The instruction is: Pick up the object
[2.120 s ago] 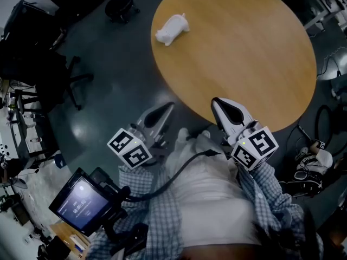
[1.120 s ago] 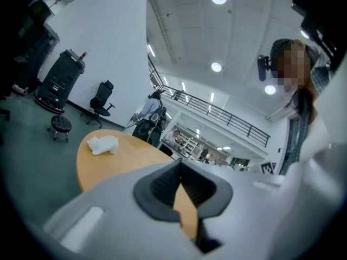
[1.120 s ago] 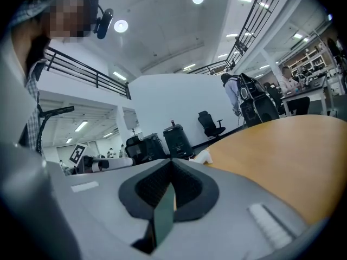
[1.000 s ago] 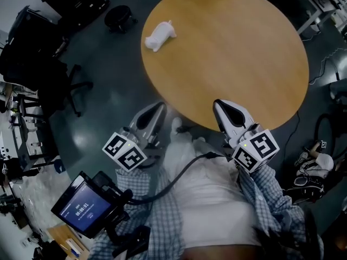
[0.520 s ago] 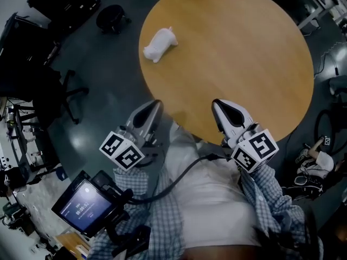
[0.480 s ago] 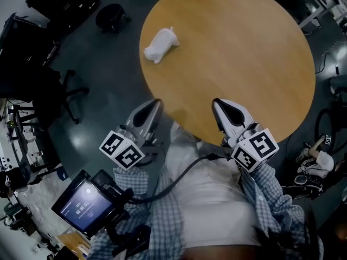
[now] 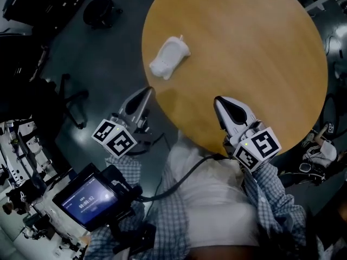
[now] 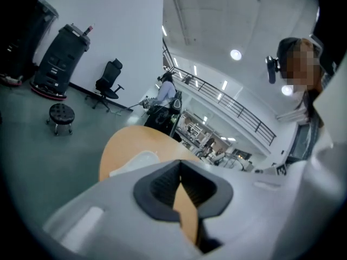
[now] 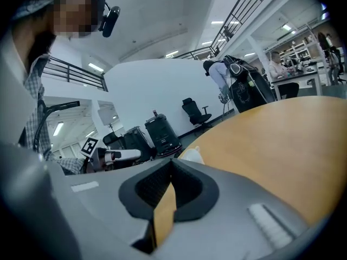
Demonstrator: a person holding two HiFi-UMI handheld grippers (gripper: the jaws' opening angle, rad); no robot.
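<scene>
A small white animal-shaped object [image 7: 168,58] lies on its side near the left rim of the round wooden table [image 7: 255,42]. My left gripper [image 7: 146,91] hangs off the table's left edge, below the object and apart from it, jaws shut and empty. In the left gripper view the gripper [image 8: 180,162] points at the table, with the object [image 8: 134,161] just past its tip. My right gripper [image 7: 218,101] is over the table's near edge, shut with nothing in it. In the right gripper view the gripper [image 9: 172,161] has the object [image 9: 192,155] far ahead.
A black stool [image 7: 99,11] and dark office chairs [image 7: 38,85] stand on the grey floor left of the table. A screen device [image 7: 87,199] with a cable hangs at my lower left. A tall black machine [image 8: 62,58] stands by the far wall. People stand beyond the table.
The head view has shifted, so the white object now shows lower and nearer. My left gripper has moved left and up alongside the table's edge. The right gripper has hardly moved.
</scene>
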